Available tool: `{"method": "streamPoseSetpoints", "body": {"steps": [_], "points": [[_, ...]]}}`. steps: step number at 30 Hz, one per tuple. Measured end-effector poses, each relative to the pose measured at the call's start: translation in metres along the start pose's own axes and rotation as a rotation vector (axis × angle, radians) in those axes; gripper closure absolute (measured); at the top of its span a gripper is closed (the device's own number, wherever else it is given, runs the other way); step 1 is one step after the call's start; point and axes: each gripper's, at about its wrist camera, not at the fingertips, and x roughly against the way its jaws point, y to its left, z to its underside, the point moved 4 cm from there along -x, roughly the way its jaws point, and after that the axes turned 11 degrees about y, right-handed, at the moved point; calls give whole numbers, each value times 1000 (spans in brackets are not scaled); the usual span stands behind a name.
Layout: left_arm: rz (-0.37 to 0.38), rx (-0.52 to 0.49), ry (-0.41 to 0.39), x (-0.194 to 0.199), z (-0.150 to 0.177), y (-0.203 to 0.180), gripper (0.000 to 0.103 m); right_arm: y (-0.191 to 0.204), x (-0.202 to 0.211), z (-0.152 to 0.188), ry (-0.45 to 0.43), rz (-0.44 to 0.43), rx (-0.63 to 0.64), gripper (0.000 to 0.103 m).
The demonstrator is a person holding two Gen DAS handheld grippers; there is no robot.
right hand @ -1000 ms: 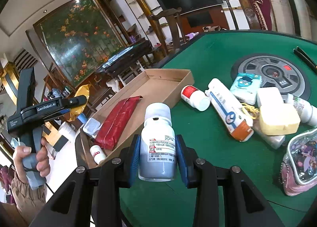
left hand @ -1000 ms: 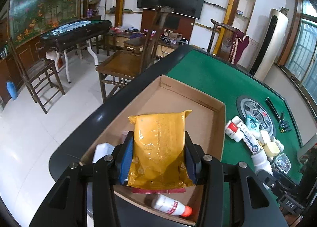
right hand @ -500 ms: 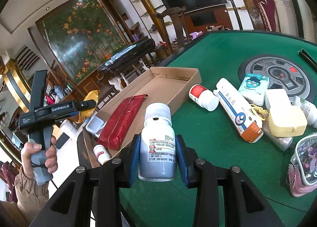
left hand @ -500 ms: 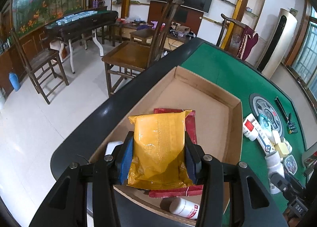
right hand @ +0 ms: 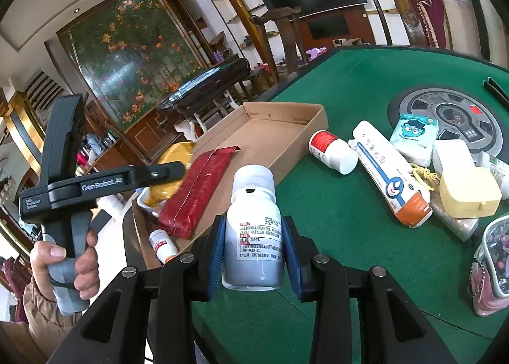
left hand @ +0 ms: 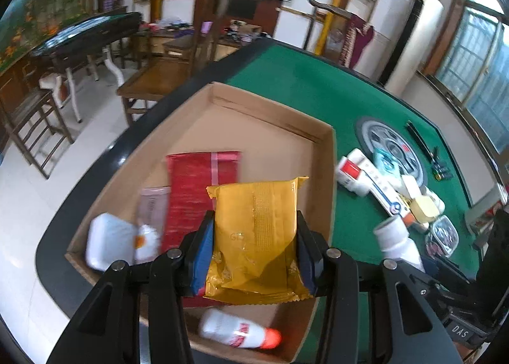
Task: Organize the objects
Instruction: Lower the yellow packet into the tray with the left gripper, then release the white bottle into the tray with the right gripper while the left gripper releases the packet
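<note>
Cardboard box [left hand: 324, 141] holds red packet [left hand: 197, 192], bottle [left hand: 238, 330].

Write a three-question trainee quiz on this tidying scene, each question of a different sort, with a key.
1. True or false: the left claw grips a yellow packet above the cardboard box.
2. Multiple choice: what does the right claw hold? A) the toothpaste tube B) a white bottle C) the yellow case
3. Fill in: the red packet lies inside the ____.

Key: 1 true. 2 B. 3 cardboard box.
</note>
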Motion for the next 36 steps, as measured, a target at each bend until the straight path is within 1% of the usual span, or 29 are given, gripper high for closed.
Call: {"method": "streamPoseSetpoints", "body": {"steps": [3, 7, 11, 14, 16, 21, 23, 27, 30, 36], "points": [[9, -63, 12, -12, -5, -15, 58, 0, 0, 0, -1, -2, 0, 66], [-1, -112, 52, -35, -9, -26, 58, -2, 0, -1, -5, -2, -4, 66], [-15, -130, 84, -53, -8, -27, 58, -2, -1, -1, -4, -3, -9, 66], [-22, -124, 133, -67, -4, -21, 58, -3, -1, -1, -4, -3, -6, 66], [-31, -137, 136, -68, 0, -20, 58, -3, -1, -1, -4, -3, -7, 66], [-88, -214, 157, -62, 14, -25, 58, -4, -2, -1, -2, -4, -9, 66], [-87, -233, 162, -58, 19, -23, 58, -4, -2, 0, -2, -3, -8, 65], [-61, -252, 169, -56, 26, -22, 58, -4, -1, 0, -3, 1, -7, 65], [-71, -265, 179, -55, 30, -22, 58, -3, 1, -1, -2, 9, -4, 66], [-81, -296, 196, -55, 33, -21, 58, 6, 0, -20, 8, -4, 21, 66]]}}
